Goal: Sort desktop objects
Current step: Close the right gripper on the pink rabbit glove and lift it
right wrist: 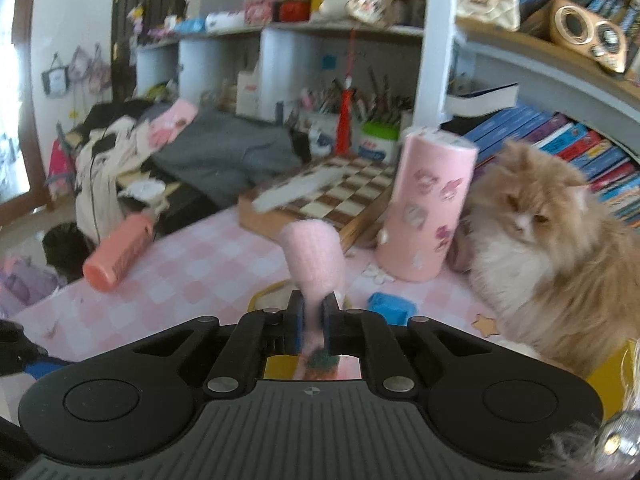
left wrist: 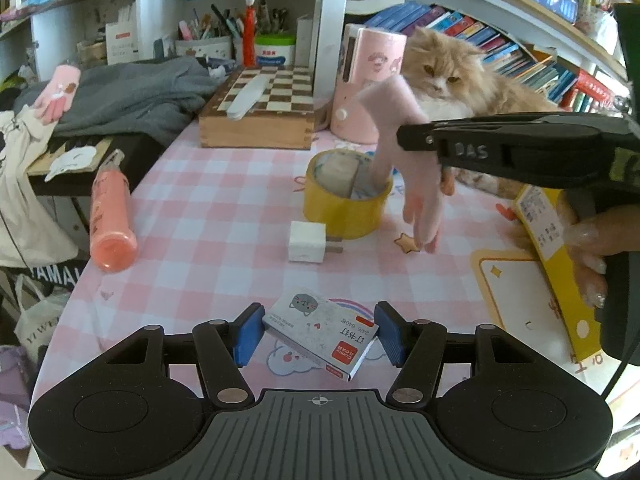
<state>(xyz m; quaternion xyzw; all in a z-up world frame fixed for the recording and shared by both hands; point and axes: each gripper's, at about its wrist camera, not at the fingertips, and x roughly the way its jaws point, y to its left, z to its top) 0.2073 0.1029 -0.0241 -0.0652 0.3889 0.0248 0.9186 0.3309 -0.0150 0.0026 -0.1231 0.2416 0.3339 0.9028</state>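
- Right gripper (right wrist: 313, 326) jaws clamped on pink glove (left wrist: 404, 148), dangling it clear of the surface (left wrist: 208, 200) for carrying
- Left gripper (left wrist: 318, 334) jaws wide apart, empty, straddling staple box (left wrist: 320, 334), apparently ready to close

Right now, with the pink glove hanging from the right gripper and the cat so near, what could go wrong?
1. The pink glove dangles low from the right gripper; its tips might catch the yellow tape roll or drag over the white charger.
2. The cat watches closely and may paw at the glove.
3. The left gripper is open around the staple box; closing on its angled corners could make it slip.
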